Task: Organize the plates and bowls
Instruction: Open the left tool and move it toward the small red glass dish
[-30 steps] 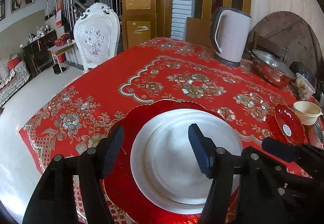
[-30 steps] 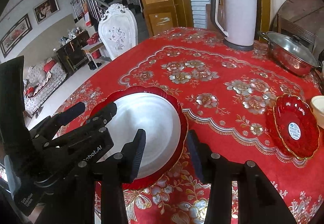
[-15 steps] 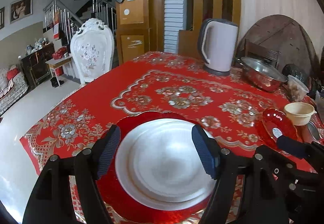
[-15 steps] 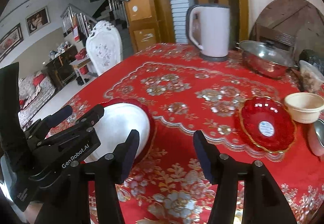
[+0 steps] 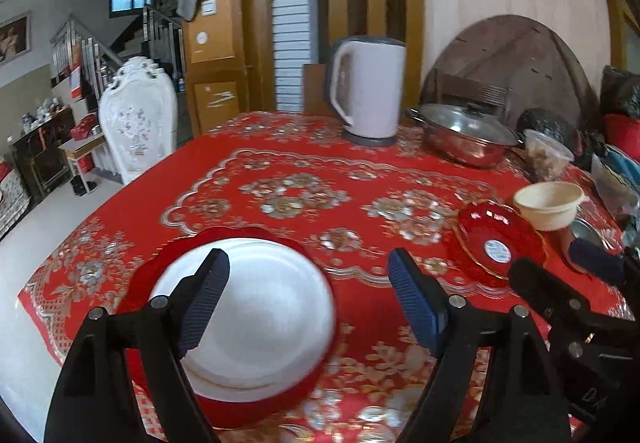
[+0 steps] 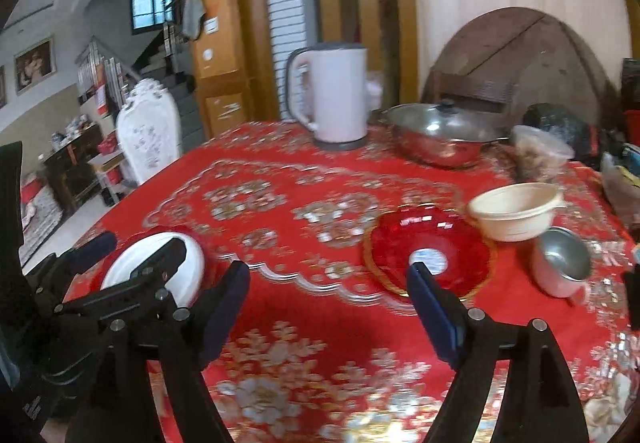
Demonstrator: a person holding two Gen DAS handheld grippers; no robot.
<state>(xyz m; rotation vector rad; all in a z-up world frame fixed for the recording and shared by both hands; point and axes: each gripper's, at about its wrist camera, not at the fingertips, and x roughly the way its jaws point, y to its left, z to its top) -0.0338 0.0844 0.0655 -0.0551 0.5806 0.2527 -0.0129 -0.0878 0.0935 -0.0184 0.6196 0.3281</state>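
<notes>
A white plate (image 5: 260, 315) lies stacked on a large red plate (image 5: 256, 409) near the table's front left; the same white plate (image 6: 184, 263) shows at the left of the right wrist view. My left gripper (image 5: 308, 303) hovers open just above and right of that stack, holding nothing. A small red glass dish (image 5: 498, 241) (image 6: 430, 247) lies to the right, with a cream bowl (image 6: 516, 209) (image 5: 548, 201) behind it and a small steel bowl (image 6: 562, 261) beside it. My right gripper (image 6: 328, 307) stands open above the cloth, left of the red dish.
A red flowered cloth (image 6: 312, 219) covers the table. At the back stand a pale kettle (image 5: 368, 91), a lidded steel pot (image 5: 460, 135) and a plastic food tub (image 6: 540, 151). Bags crowd the right edge. A white chair (image 5: 138, 123) stands beyond the table's far left side.
Both grippers have pulled back and turned right, away from the stacked plates. The red dish, cream bowl and steel bowl have come into fuller view. Both stay open.
</notes>
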